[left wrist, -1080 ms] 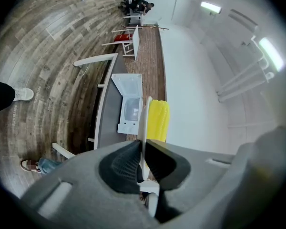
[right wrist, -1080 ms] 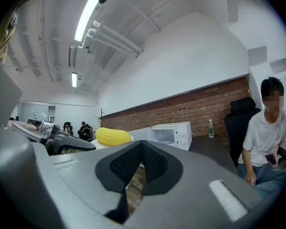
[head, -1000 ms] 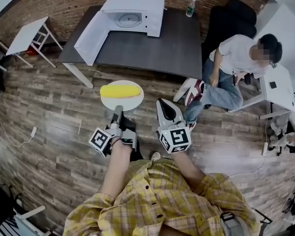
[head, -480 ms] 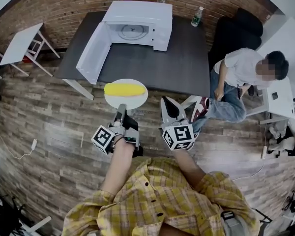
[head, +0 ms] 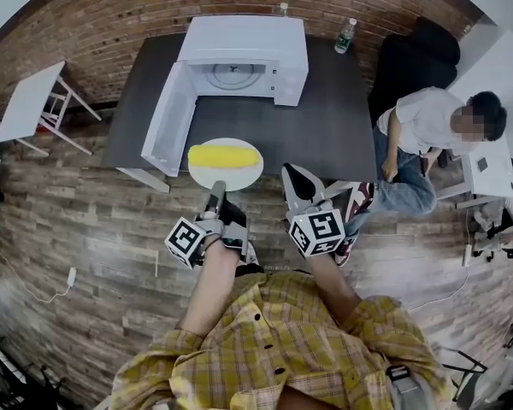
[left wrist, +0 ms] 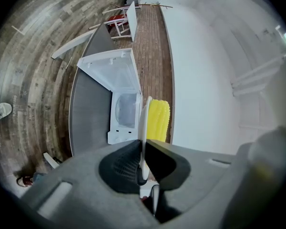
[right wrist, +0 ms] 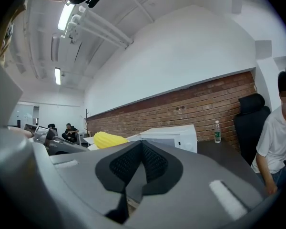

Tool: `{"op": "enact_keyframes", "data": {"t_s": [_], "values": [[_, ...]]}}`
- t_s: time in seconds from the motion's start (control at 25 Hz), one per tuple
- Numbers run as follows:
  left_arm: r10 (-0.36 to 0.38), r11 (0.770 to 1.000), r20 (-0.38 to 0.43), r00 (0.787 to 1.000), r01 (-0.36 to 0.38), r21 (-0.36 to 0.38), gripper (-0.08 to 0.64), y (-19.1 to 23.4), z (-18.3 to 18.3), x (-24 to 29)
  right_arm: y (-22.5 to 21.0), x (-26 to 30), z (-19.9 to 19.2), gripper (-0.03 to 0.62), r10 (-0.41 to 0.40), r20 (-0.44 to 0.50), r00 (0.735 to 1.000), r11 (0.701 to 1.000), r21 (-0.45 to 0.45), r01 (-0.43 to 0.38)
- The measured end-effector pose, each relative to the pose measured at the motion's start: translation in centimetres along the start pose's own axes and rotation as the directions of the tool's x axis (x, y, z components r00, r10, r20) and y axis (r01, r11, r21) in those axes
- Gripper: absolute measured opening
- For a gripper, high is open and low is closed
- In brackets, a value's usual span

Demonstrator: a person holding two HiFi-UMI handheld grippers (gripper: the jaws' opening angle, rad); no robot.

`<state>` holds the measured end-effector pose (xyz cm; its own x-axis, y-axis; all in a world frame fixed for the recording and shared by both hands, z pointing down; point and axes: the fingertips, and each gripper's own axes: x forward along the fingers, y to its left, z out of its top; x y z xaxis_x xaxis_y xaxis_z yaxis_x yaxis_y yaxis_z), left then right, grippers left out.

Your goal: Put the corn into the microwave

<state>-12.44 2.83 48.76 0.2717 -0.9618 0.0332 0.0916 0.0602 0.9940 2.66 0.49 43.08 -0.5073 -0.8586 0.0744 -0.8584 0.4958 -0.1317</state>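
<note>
Office-type workroom: brick wall (head: 111,11), wood-plank floor (head: 85,216), dark tabletop (head: 325,122) bearing white microwave (head: 248,41), black office chair (head: 410,54), small white side table (head: 30,101), seated person (head: 427,131), ceiling strip lights (right wrist: 66,15).

Head cam: above the person, aimed steeply down, wide fisheye. Left gripper (head: 214,196) and right gripper (head: 291,173) sit close, low centre. The dark tabletop (head: 325,118) with the open microwave (head: 244,49) is farther up, brick wall (head: 111,15) along the top.
Left gripper cam: rolled on its side, floor (left wrist: 33,70) at frame left. Looks along its fingers (left wrist: 121,168) at the microwave front. Plate (left wrist: 144,128) edge-on right at the lens, corn (left wrist: 158,120) just beside it.
Right gripper cam: upright, faces the brick wall over its own fingers (right wrist: 152,163).
Overlap: microwave and corn in all three. Water bottle (right wrist: 218,131) and seated person (right wrist: 281,128) show only in the head and right gripper views.
</note>
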Motion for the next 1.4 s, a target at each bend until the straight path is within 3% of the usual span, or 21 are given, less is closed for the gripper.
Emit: {"op": "enact_keyframes", "data": {"t_s": [0.36,0.64,1.4], "values": [[0.024,1.0,-0.061,0.998,-0.024,-0.007,0.028,0.0,3.6,4.2,-0.1,4.6,0.2,0.002,-0.071,-0.023,0.997,0.997,0.013,0.072],[0.028,0.999,-0.078,0.997,-0.029,-0.015,0.031,0.3,4.5,6.3,-0.3,6.4,-0.5,0.002,-0.082,-0.053,0.995,0.997,0.009,0.082],[0.043,0.999,0.0,0.999,-0.043,-0.008,0.029,2.0,5.5,14.9,-6.3,13.5,-1.2,0.002,-0.026,-0.057,0.998,1.0,0.014,0.027]]}}
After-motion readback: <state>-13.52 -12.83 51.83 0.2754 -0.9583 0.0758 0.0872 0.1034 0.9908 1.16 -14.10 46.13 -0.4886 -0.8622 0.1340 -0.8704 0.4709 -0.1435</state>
